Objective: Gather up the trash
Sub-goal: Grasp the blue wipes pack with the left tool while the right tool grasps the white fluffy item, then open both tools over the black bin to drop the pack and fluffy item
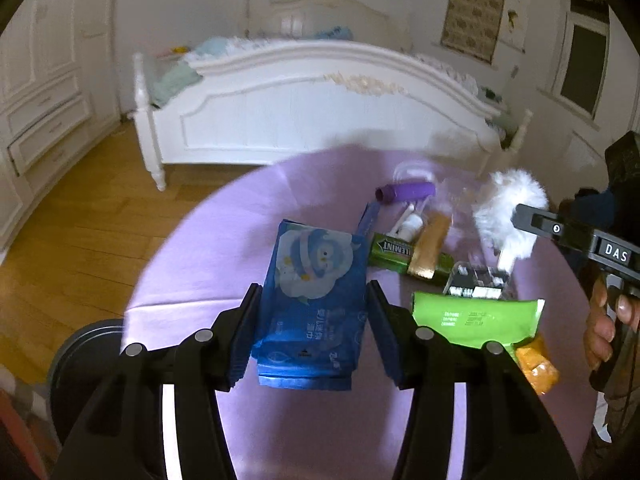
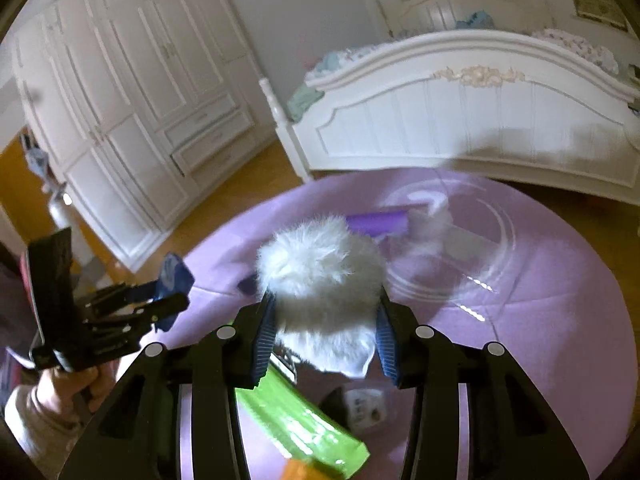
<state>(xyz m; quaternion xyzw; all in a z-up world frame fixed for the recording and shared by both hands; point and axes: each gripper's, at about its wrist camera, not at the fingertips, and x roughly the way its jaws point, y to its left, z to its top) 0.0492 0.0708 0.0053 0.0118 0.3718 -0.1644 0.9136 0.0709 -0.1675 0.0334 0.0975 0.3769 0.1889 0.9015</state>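
- Left gripper (image 1: 312, 332): half-spread, pads pressed on both long edges of the blue wipes pack (image 1: 316, 304); pack upright between the fingers, top end toward 12 o'clock, lifted clear of the purple tablecloth (image 1: 192, 264).
- Right gripper (image 2: 326, 334): half-spread too, ribbed blue pads (image 2: 264, 340) clamped on the sides of the white fluffy ball (image 2: 320, 276); fluff bulging out beyond the fingertips toward 12 o'clock.
- Just beside the left fingers at 3 o'clock: green wrapper (image 1: 476, 320) flat on the cloth, with an orange packet (image 1: 536, 364) poking from under it at 4 o'clock.
- Beyond the pack at 1 o'clock: green gum pack (image 1: 396, 252), a gold bar (image 1: 430, 244) lying across it, a small circuit board (image 1: 480, 280), a purple roller (image 1: 408, 192) farther out.
- In the right view: same green wrapper below the fingers at 6 o'clock, purple roller behind the ball at 1 o'clock, clear plastic lid at 2 o'clock, blurred.
- Far out at 12 o'clock: white bed (image 1: 320, 112); white wardrobe (image 2: 120, 100) at 10 o'clock in the right view.
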